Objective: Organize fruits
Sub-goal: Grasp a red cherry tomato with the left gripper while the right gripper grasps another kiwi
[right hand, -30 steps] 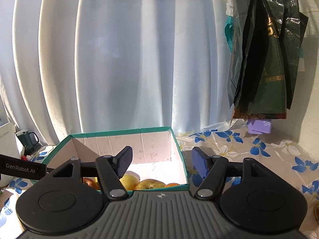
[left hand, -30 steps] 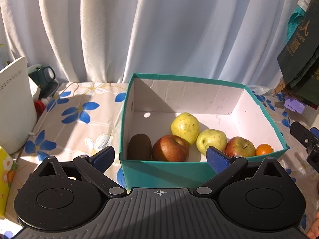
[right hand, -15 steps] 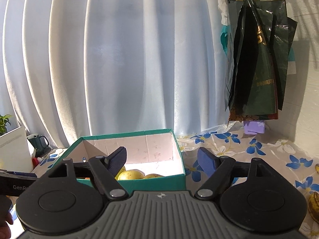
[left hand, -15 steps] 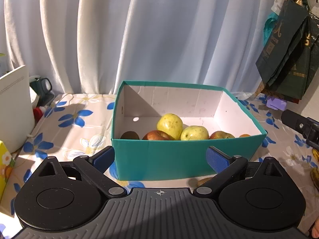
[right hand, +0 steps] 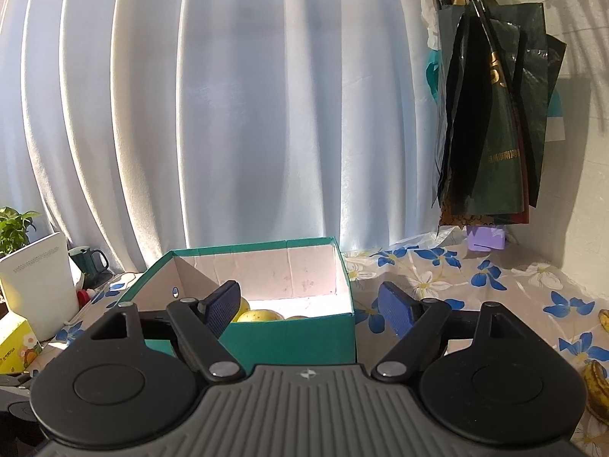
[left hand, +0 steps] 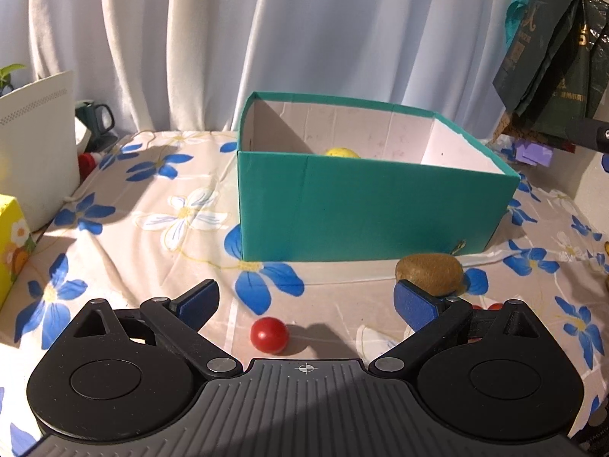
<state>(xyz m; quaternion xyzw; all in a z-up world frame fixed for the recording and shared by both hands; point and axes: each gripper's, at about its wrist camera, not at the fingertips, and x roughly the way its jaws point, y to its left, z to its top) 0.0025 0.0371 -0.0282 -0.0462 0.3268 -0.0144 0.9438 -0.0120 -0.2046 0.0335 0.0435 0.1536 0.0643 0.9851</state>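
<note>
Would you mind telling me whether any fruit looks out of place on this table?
Yes. A kiwi and a small red fruit lie loose on the tablecloth in front of the teal box, which already holds other fruit. Bananas also lie outside, at the table's right edge.

White pleated curtains (right hand: 236, 114) fill the upper frame, glowing with daylight from behind. Dark green bags (right hand: 491, 122) hang at the upper right against a pale wall (right hand: 582, 152). A tablecloth with blue flowers (left hand: 144, 205) covers the lower frame, sunlit in patches. At the left edge stand a white device (left hand: 36, 144), a dark mug (left hand: 97, 118) and a leafy plant (right hand: 13, 224).
</note>
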